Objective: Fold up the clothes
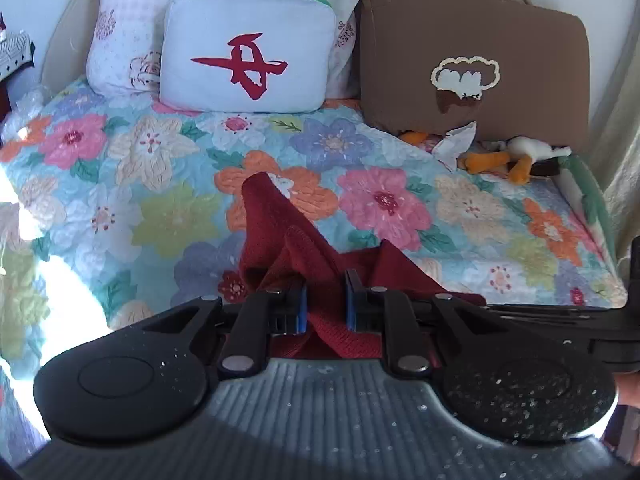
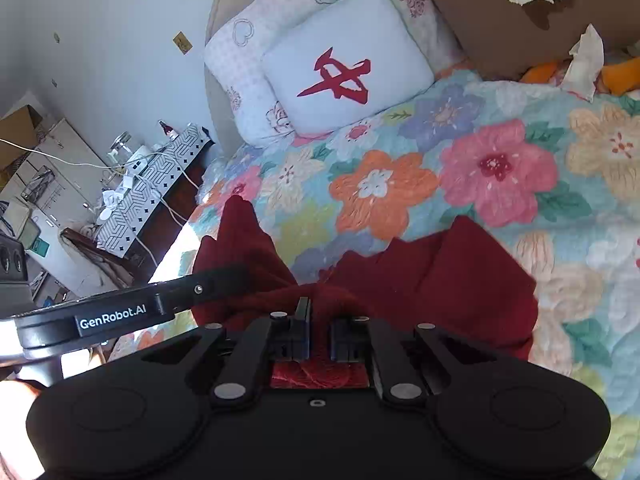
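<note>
Left wrist — red garment (image 1: 304, 256) bunched, tip headboard-ward

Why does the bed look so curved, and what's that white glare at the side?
Left wrist view: the fisheye lens bends the floral quilt and darkens the corners; sunlight washes out its left edge. Right wrist view: the same bending tilts the white cushion, and a sunlit strip glares beside the red garment.
</note>
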{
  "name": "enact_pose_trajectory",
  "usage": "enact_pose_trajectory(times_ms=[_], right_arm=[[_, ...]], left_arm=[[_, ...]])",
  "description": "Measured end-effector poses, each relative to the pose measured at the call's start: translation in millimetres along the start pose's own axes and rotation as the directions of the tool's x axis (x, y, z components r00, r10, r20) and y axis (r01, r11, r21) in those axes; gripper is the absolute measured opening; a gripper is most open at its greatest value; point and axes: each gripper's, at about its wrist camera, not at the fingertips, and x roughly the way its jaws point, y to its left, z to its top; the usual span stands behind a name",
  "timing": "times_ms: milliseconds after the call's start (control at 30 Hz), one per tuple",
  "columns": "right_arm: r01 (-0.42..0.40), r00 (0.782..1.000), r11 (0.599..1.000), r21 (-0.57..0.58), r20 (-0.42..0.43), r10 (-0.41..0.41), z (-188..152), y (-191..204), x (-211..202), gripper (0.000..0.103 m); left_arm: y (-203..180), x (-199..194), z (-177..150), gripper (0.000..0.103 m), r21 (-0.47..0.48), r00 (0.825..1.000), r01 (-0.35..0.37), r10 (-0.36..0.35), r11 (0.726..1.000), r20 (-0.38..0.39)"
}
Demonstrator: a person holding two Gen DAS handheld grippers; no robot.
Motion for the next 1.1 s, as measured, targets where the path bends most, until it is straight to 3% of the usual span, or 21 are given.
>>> enact_pose_trajectory(times_ms=[133,267,433,567,733,867,967,1100], right_arm=[[0.06,0.998,0.998,0.009,-0.033,-0.059,8,-26,30,0.011],[0.087,0.994,0.994,0.066,-0.075,-0.082,-7,-54,50,0.011],[0.047,0.997,0.992,0.116,-0.069,-0.039,-12,-68,47,0.009],[0.059,0.997,0.996,0.069,-0.057,-0.055,-4,-60,46,0.009],[0.061,0.997,0.993,0.101,-0.051,-0.056,-5,-68,53,0.009],[0.043,0.998,0.992,0.116,-0.055,-0.037,-15,-81,54,0.01],[0.004,1.0,0.986,0.169,-0.023,0.0,-14,-88,46,0.01],[-0.022,1.0,0.987,0.157,0.021,0.019,-13,-81,33,0.013]], left_arm=[[-16,38,-4,0.022,0.077,0.996,-0.083,0.086,0.994,-0.037],[-12,36,-12,0.027,0.076,0.996,-0.085,0.087,0.993,-0.024],[-5,24,-19,0.029,0.081,0.996,-0.086,0.085,0.993,0.012],[1,14,-24,0.032,0.085,0.996,-0.087,0.084,0.993,0.041],[22,11,-35,0.033,0.019,0.997,-0.074,0.074,0.997,0.0],[20,28,-53,0.031,0.105,0.981,-0.177,0.184,0.978,-0.062],[22,34,-61,0.032,0.098,0.982,-0.166,0.174,0.981,-0.071],[22,34,-60,0.032,0.071,0.987,-0.147,0.151,0.987,-0.056]])
